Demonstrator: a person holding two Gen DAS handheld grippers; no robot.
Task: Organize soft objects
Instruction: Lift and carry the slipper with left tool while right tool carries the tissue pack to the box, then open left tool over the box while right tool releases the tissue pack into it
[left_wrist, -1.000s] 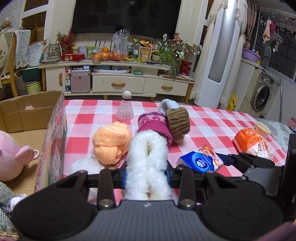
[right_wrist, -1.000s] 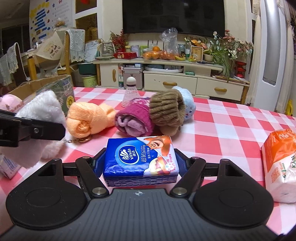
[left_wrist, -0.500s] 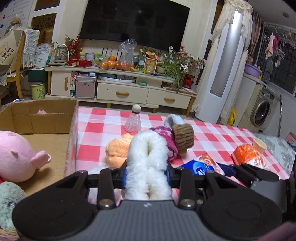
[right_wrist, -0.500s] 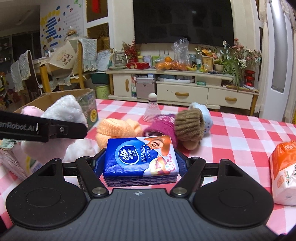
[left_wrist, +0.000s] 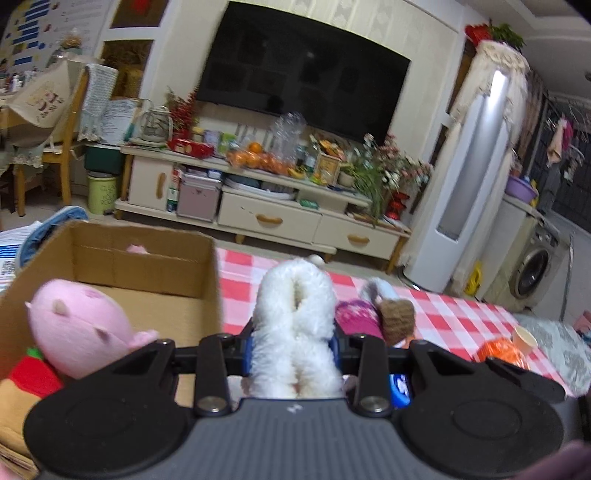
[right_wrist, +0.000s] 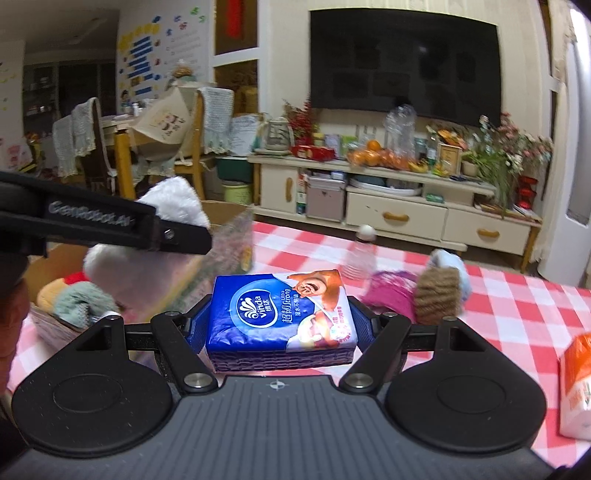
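Both of our grippers are holding something soft. Our left gripper (left_wrist: 293, 347) is squeezed tight on a fluffy white thing (left_wrist: 295, 325), folded so two fuzzy humps stick up between the blue pads. Our right gripper (right_wrist: 279, 325) is clamped on a blue tissue pack (right_wrist: 279, 314). The pack is wide, so the jaws stand far apart, and the pads press on its two sides.

From the right camera we see the left gripper at the left, with the white fluff puffing out above and below its black finger.

A cardboard box (left_wrist: 207, 258) sits on the left end of the table, just beside the white fluff. Inside it lie a pink plush toy (left_wrist: 79, 339) and a red toy (left_wrist: 35, 378). The right camera also shows a grey-green fuzzy toy (right_wrist: 79, 301) in the box.

On the red and white checked tablecloth (left_wrist: 454, 317) a purple knit piece (left_wrist: 354, 321) and a brown knit piece (left_wrist: 397, 321) lie touching each other. A shuttlecock (right_wrist: 364, 251) stands behind them. An orange pack (left_wrist: 502, 350) lies far to the right, with a paper cup (left_wrist: 522, 338) just beside it.
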